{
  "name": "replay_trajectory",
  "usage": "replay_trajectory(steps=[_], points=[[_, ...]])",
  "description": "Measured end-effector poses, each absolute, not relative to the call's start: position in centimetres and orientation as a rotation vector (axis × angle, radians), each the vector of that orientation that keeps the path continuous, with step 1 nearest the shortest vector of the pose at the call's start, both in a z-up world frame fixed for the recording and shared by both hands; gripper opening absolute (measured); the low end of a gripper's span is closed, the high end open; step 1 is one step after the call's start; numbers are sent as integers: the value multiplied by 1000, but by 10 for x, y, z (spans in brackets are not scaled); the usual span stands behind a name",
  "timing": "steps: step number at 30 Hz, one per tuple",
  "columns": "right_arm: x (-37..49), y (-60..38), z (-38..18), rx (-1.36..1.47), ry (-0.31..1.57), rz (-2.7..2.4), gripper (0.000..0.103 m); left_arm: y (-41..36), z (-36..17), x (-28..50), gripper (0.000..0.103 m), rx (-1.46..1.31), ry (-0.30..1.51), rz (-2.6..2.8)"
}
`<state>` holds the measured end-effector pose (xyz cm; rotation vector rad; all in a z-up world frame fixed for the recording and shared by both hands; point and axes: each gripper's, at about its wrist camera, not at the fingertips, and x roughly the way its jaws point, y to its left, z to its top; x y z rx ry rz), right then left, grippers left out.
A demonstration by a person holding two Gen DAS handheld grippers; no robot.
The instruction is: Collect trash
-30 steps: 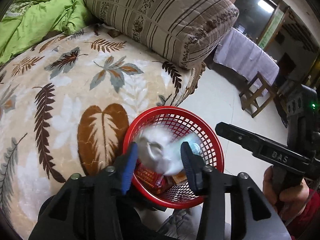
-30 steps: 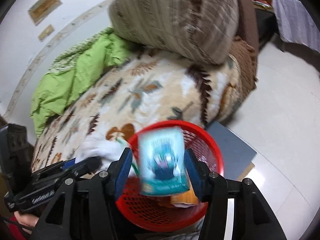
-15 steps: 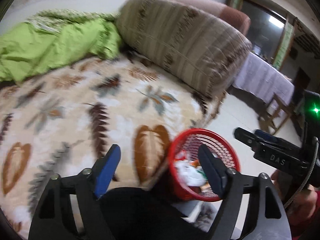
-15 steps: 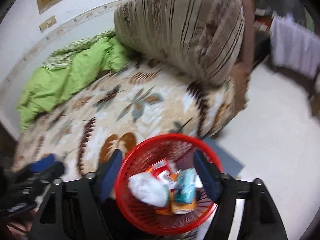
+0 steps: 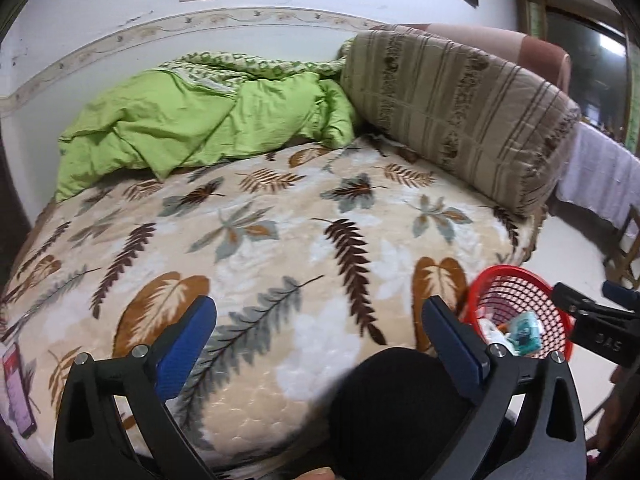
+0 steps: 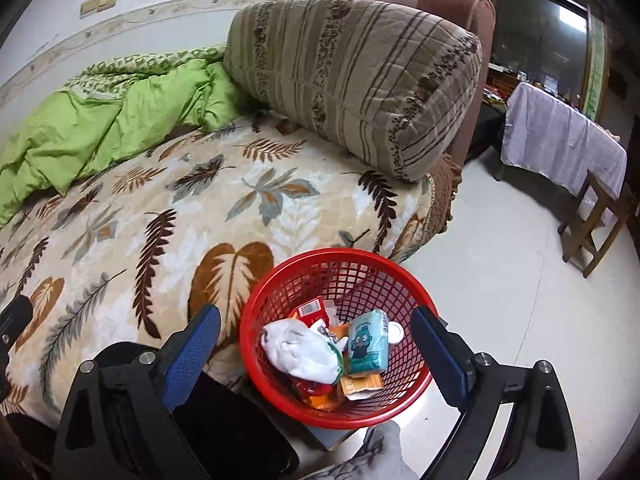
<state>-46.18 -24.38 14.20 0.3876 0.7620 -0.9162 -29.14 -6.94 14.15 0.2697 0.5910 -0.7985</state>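
Both sets of fingers gape wide and hold nothing. The right gripper [image 6: 316,354] hangs over the red basket [image 6: 280,280], which stands on the floor against the bed's near edge, within easy reach. In it lie a white wad [image 6: 300,350], a teal packet [image 6: 368,342] and wrappers. The left gripper [image 5: 320,344] faces the bed [image 5: 280,240], bare but for a phone [image 5: 16,392] at its left edge.

Soft indoor light, fisheye-warped edges

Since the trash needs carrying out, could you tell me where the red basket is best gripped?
Grip the red basket by its rim, on the bare side nearest the right tongs, coming from above: the mesh wall is thin, the mouth open, and one finger can slip inside beside the trash.
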Motion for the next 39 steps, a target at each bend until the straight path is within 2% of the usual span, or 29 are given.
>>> replay_trajectory(steps=[39], points=[[-455, -233, 137, 373, 807, -877, 97, -69, 136, -297, 102, 320, 568, -758]])
